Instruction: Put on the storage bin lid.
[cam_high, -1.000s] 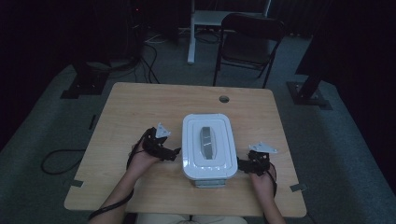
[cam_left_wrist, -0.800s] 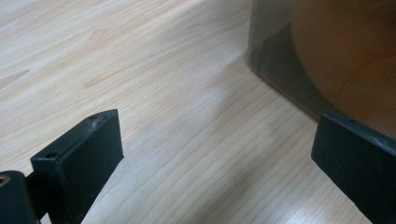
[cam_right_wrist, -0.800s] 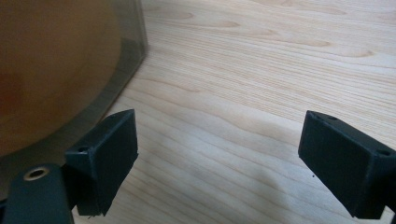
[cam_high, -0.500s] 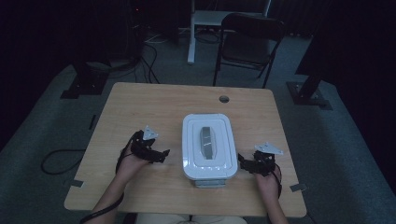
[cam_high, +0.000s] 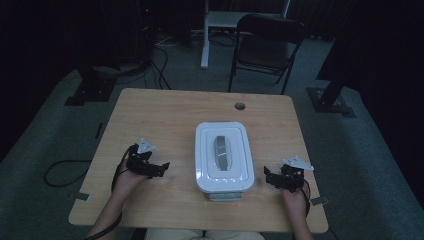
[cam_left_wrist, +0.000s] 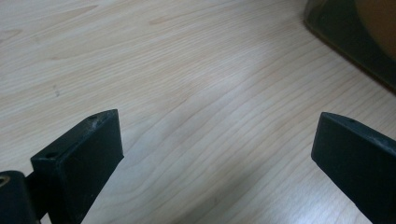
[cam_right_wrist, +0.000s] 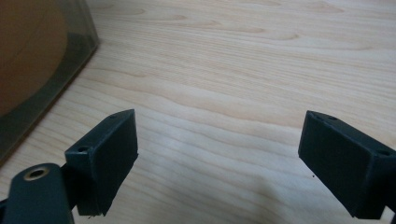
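White lidded container (cam_high: 223, 156) standing on the wooden table (cam_high: 165, 115), near the middle and toward the person's edge, long side running away from the person. Flat white lid shut on top, with a grey recessed handle (cam_high: 220, 151) lying lengthwise along its centre. Seen from the gripper views as a translucent wall with a brownish mass behind it: at the upper right corner (cam_left_wrist: 355, 37) of the left gripper view, along the left edge (cam_right_wrist: 42, 70) of the right gripper view. Contents too blurred to name.

Left gripper (cam_high: 159, 169) held low over the tabletop to the left of the container, well apart from it, pointing toward its side. Jaws spread wide, nothing between them but bare wood grain (cam_left_wrist: 210, 116). Grey three-cornered plate (cam_high: 145, 146) on top of it. Left hand (cam_high: 127, 175) wrapped around its rear, forearm coming in from the bottom edge, black cable trailing alongside.

Right gripper (cam_high: 268, 176) just beside the container's right near corner, not touching it, aimed at the container. Jaws likewise wide open and empty, plain tabletop (cam_right_wrist: 224, 93) between them. Grey plate (cam_high: 298, 163) on top. Right hand (cam_high: 295, 196) behind it.

Round cable hole (cam_high: 240, 106) in the table's far part. Beyond the table, a dark folding chair (cam_high: 267, 40) on grey carpet, and a white stand (cam_high: 220, 25) beside it.
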